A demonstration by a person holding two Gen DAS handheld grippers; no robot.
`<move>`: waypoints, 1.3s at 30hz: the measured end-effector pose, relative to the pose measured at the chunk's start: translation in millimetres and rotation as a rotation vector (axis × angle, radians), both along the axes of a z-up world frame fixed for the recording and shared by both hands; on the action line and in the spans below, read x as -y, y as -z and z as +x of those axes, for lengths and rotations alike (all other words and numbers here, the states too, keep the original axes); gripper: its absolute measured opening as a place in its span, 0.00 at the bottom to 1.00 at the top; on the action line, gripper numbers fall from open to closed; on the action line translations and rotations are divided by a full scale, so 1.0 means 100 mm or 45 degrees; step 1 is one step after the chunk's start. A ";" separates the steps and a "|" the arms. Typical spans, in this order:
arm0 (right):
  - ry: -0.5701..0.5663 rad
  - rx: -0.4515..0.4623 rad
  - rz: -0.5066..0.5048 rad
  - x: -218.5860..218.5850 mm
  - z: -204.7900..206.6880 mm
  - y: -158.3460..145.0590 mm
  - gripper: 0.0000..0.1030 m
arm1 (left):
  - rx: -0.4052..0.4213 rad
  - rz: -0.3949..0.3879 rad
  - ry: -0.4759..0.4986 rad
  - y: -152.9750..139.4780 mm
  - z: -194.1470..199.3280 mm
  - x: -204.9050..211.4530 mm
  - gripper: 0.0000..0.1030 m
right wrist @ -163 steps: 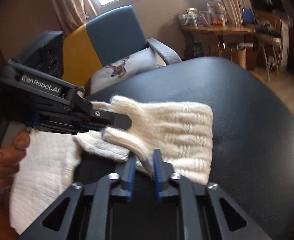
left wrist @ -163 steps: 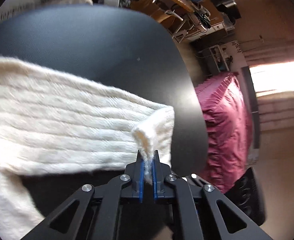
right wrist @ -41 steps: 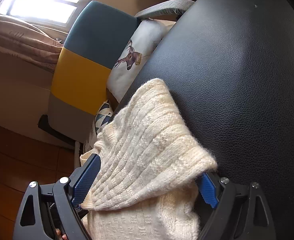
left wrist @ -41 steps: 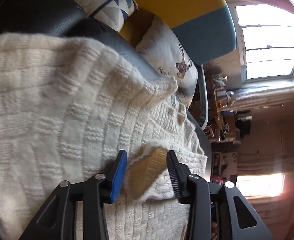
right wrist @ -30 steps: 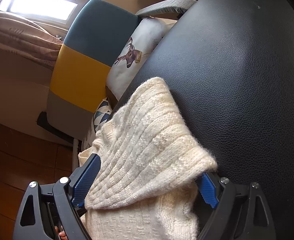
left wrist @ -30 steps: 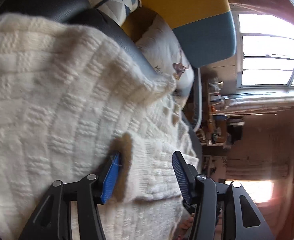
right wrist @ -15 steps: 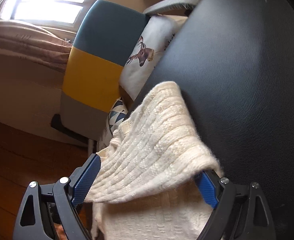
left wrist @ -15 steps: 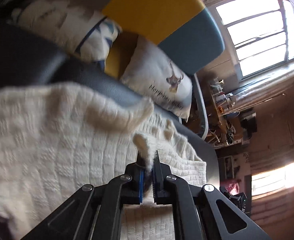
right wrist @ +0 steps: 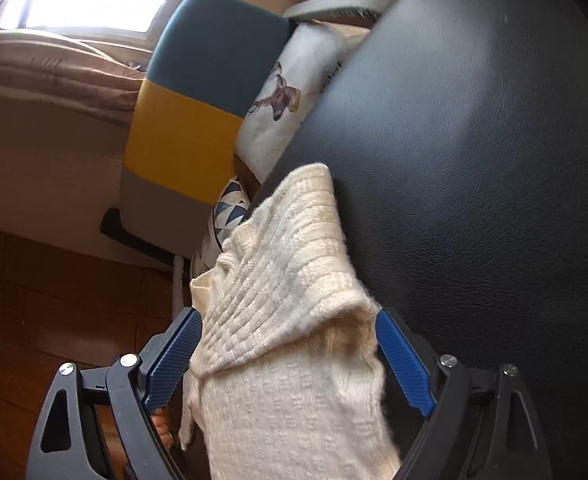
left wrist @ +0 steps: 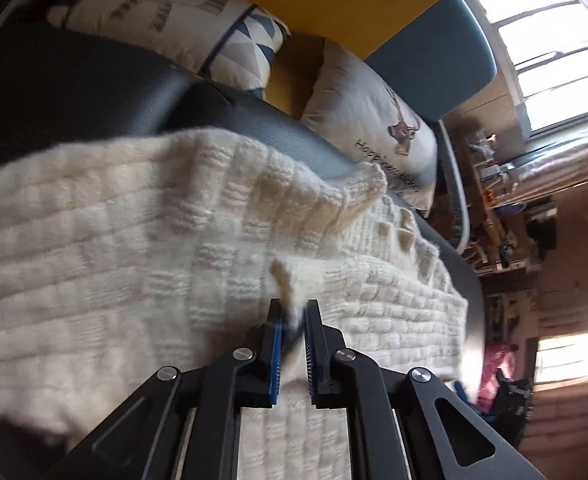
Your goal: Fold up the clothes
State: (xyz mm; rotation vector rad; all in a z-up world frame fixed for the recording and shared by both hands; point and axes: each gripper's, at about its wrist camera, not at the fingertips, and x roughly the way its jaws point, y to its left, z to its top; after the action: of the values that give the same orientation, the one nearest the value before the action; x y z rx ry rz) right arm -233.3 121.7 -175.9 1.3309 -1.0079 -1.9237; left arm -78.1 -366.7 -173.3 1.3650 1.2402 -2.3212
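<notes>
Cream sweater pinched by one claw and straddled by the other on the black bench.

A raised ridge of the sweater (left wrist: 221, 248) is nipped between the nearly closed fingers of the left claw (left wrist: 292, 312), seemingly so a layer can be drawn over. The right claw (right wrist: 287, 330) is spread wide, gripping nothing, with a folded edge between its fingers, the bench (right wrist: 474, 140) beyond.

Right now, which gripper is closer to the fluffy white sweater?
Left. The left gripper is pinching a small tuft of the sweater between its nearly closed fingers. The right gripper is wide open, with the sweater's folded edge lying between its fingers, gripping nothing.
</notes>
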 end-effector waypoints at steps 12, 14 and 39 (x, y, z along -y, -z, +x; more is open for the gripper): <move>-0.136 0.085 0.278 0.65 -0.43 0.32 0.49 | -0.023 -0.099 0.117 -0.04 -0.28 -0.53 0.18; -0.112 0.103 0.174 0.49 -0.42 0.41 0.44 | 0.048 -0.117 0.143 0.14 -0.30 -0.63 0.18; -0.387 -0.381 1.043 1.31 -0.68 -0.08 0.45 | -0.101 0.006 -0.047 0.23 0.08 -0.23 0.25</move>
State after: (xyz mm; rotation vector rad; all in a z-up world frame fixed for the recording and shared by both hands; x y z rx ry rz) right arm -301.5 -9.6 -167.9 1.4182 0.1715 -2.2758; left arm -69.9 -343.4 -196.4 1.2521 1.2828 -2.3701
